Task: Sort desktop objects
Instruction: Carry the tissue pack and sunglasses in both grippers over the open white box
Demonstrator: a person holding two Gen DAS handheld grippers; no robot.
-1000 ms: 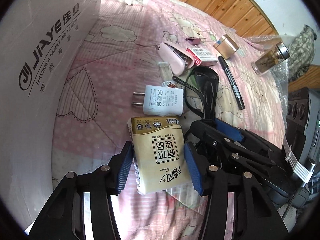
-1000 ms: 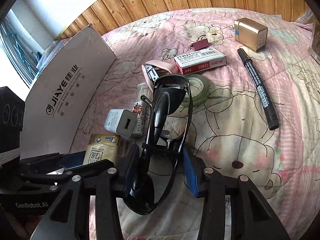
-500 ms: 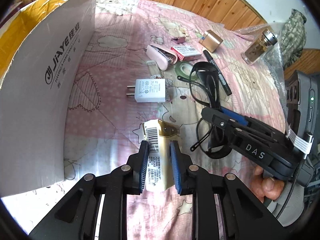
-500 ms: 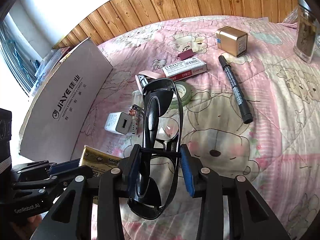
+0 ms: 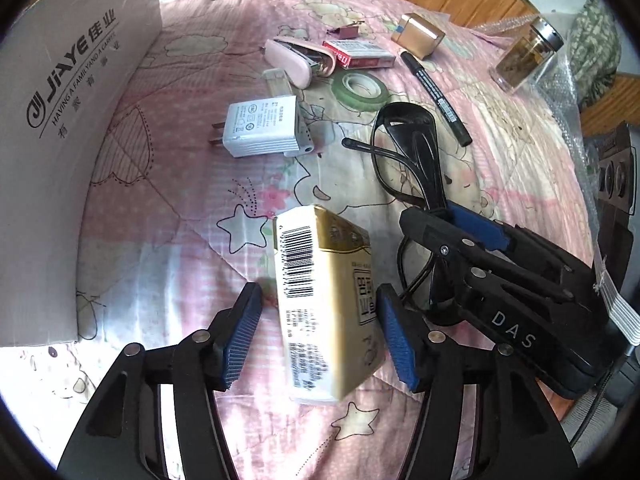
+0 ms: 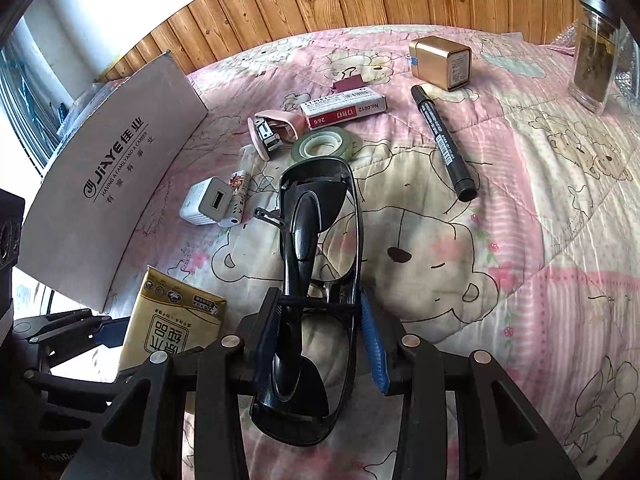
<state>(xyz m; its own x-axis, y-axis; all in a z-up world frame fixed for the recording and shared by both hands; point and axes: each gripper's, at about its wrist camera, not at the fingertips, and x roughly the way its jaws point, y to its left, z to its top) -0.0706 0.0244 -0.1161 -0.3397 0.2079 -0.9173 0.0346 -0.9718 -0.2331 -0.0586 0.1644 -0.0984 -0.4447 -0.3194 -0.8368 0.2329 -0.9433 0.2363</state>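
"JiAYE 佳业, HAVING A FAMILY AND A CAREER" on white cardboard box [image 5: 72, 92], "DAS" on right gripper [image 5: 454, 216] (side of body), "No.0012, 24/6" on staple box [image 6: 344, 109]

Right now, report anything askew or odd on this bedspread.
The tissue pack sits tilted between the open left gripper, apparently unheld. The pink stapler lies on its side. The right gripper clamps the black glasses.

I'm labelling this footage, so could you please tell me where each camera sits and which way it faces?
Left wrist: on the left gripper, looking along its open fingers at the tissue pack; the right gripper shows alongside.
Right wrist: on the right gripper, looking along fingers shut on the black glasses; the left gripper shows lower left.
Shared: pack, glasses, white charger, marker, cardboard box.
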